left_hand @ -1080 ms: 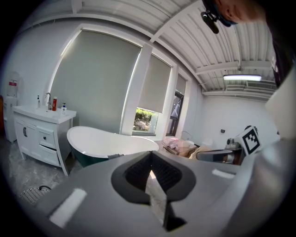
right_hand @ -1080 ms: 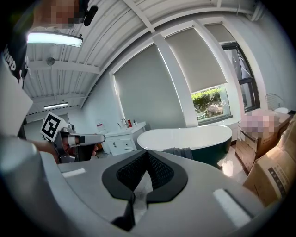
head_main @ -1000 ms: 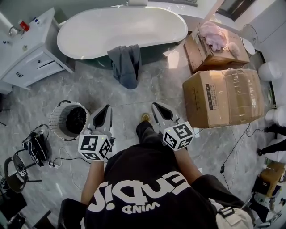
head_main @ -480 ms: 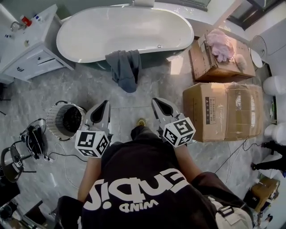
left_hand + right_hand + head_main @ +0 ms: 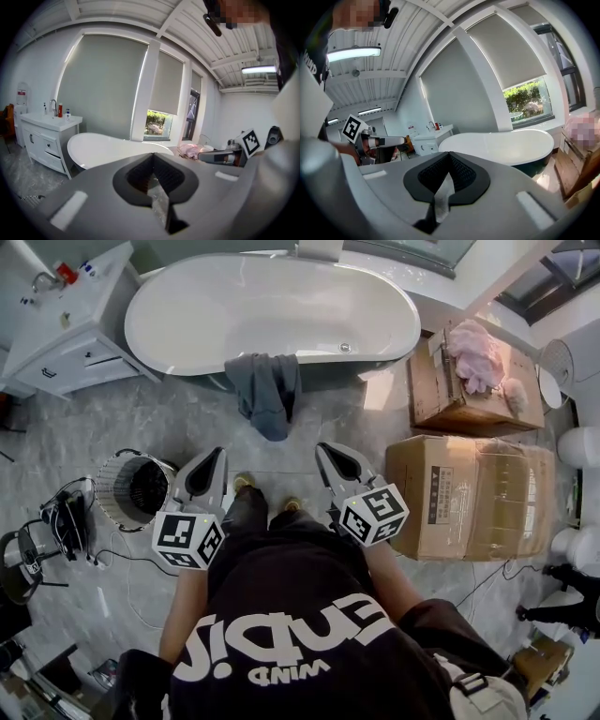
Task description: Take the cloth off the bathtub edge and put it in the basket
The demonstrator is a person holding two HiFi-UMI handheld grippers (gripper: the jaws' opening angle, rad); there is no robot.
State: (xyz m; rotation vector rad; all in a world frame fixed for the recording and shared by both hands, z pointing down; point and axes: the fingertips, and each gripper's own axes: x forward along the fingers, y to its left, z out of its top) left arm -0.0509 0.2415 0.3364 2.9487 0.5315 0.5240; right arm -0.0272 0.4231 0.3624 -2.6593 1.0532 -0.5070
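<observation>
From the head view, the dark grey cloth [image 5: 267,395] hangs over the near edge of the white bathtub [image 5: 272,343], its lower end close to the marble floor [image 5: 178,427]. The wire basket [image 5: 114,491] stands on the floor at the near left, well apart from the cloth and just left of the left gripper [image 5: 216,457]. The right gripper [image 5: 323,450] is level with it, and both point toward the tub, short of the cloth. Two cardboard boxes [image 5: 469,498] stand at the right, with a pink cloth [image 5: 476,343] on the farther one. A white cabinet [image 5: 66,329] stands at the far left.

Neither gripper view shows the dark cloth. They show what the head view cannot. In each, the dark pads meet at the tips with nothing between them, so both grippers are closed and empty. They also show the tub's outer side, the blinds and a window [image 5: 157,123] behind it. Each gripper view catches the other gripper's marker cube [image 5: 251,142] at its edge.
</observation>
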